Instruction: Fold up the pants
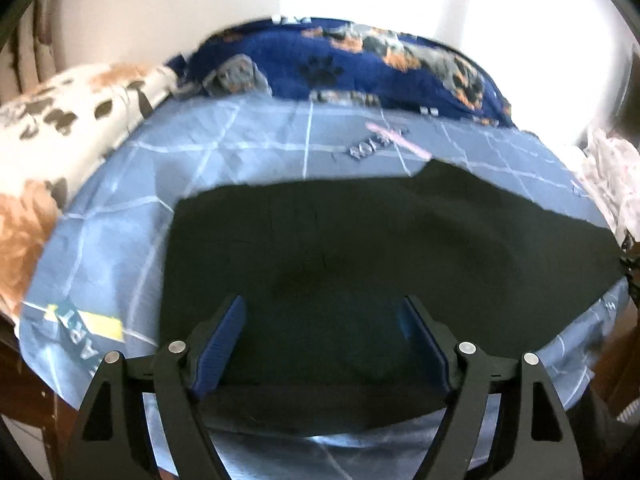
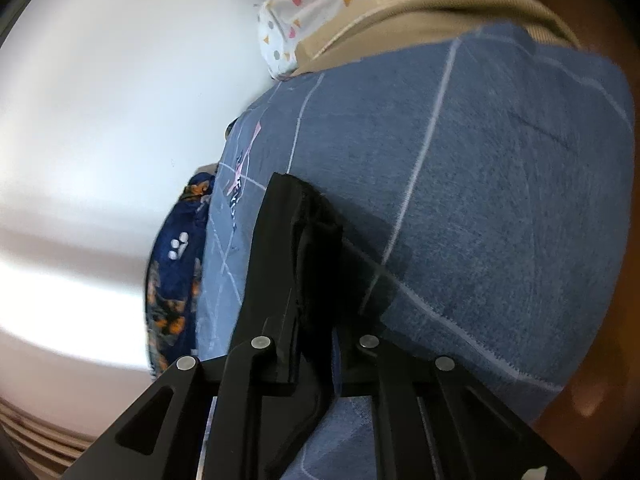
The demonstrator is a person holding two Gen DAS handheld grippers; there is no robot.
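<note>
The blue bedsheet with thin white grid lines covers the bed and serves here as the landmark; it looks a little wrinkled and carries some printed letters and a yellow patch near its left edge. On the middle of this sheet lie the black pants, spread flat as a wide dark shape with a straight left side, a stepped far edge and a near edge that is turned over into a thicker band. The cloth is matte and very dark, so seams and folds are hard to read, and only a soft hollow shows in its middle. Behind the sheet, against the wall, lies a navy blanket with orange and grey dog prints, and at the left of the sheet a white cushion with brown and grey spots. At the right end of the sheet there is a white cloth with small coloured triangles, beside a beige mattress edge. The left gripper hangs over the near part of the pants with its jaws wide apart, its blue pads empty. The right gripper has its jaws closed on a bunch of the black pants, held above the sheet.
</note>
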